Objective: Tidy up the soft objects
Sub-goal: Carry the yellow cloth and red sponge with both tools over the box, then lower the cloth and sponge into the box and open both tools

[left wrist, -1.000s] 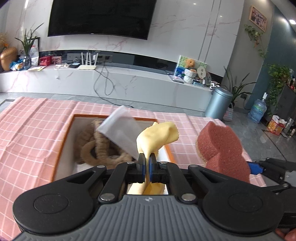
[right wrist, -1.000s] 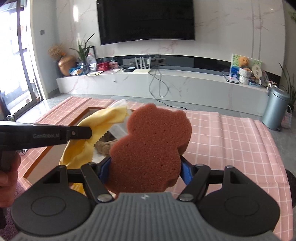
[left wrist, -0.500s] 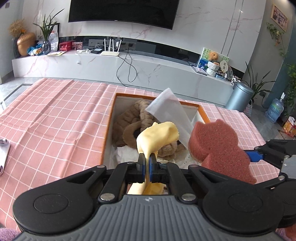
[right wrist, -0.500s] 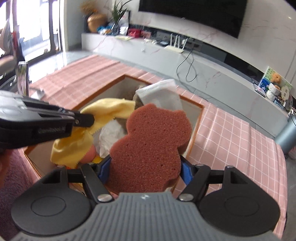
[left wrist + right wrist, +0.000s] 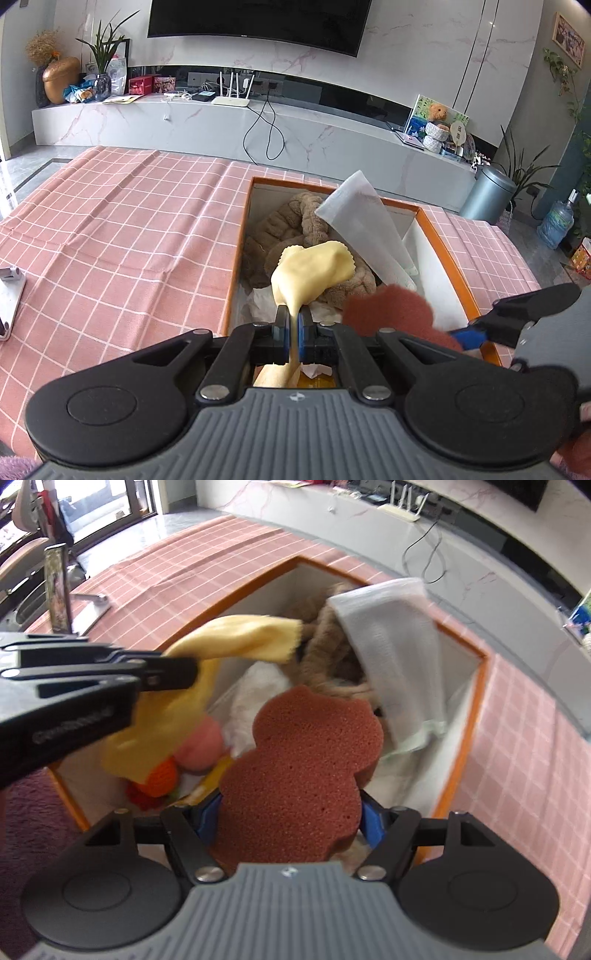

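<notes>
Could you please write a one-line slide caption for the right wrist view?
Right claw holds a brown sponge over the orange-rimmed box, beside the left claw's yellow cloth.

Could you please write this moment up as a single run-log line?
left gripper: shut on yellow cloth | right gripper: shut on brown sponge | both over orange-rimmed box | box holds: brown plush, white sheet
</notes>
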